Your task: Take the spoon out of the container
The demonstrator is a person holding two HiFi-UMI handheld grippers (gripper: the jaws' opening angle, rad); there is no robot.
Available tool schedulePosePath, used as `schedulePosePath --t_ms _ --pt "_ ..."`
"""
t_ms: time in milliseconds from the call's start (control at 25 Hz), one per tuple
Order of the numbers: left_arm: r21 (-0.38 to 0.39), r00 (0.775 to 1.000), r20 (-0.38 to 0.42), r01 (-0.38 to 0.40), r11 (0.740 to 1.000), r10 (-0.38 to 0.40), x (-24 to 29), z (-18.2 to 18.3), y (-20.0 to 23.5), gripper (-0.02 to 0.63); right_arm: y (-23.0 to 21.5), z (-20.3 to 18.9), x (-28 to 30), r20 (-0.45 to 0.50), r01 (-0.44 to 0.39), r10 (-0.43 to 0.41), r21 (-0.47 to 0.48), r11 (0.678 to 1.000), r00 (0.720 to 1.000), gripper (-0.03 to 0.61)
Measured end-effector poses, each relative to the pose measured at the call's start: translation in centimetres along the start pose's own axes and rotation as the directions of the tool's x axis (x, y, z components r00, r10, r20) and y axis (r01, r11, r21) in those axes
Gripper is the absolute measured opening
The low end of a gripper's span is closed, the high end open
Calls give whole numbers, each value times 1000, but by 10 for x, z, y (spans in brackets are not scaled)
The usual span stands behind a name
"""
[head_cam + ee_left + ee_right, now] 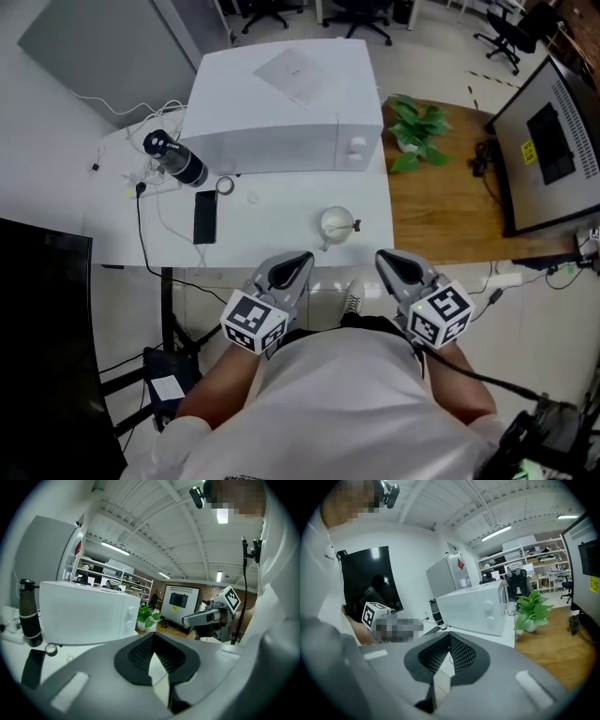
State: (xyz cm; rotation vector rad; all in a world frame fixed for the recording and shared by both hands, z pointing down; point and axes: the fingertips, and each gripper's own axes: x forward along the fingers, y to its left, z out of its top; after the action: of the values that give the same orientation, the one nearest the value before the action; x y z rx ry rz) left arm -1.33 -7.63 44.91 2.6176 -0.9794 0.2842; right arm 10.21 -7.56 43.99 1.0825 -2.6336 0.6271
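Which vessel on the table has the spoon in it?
The small white cup near the table's front edge: the spoon pokes over its rim. The black bottle stands farther back, beside the microwave.

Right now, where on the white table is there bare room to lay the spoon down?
Best bare patch: on the white table, along its near edge, between the phone and the container, in front of the microwave. A smaller strip lies right of the container, up to the table's edge. The left end is crowded: bottle, cables and a small ring.
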Motion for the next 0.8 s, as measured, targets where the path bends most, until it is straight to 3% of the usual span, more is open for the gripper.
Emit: schedulePosePath --t_ms 480,800 --pt "4 995 -11 -100 995 101 65 19 14 3 -56 5 27 -53 -138 137 -4 990 989 8" --pt "-16 996 -41 -77 997 76 60 9 37 5 -54 4 49 -68 -104 105 20 994 992 8"
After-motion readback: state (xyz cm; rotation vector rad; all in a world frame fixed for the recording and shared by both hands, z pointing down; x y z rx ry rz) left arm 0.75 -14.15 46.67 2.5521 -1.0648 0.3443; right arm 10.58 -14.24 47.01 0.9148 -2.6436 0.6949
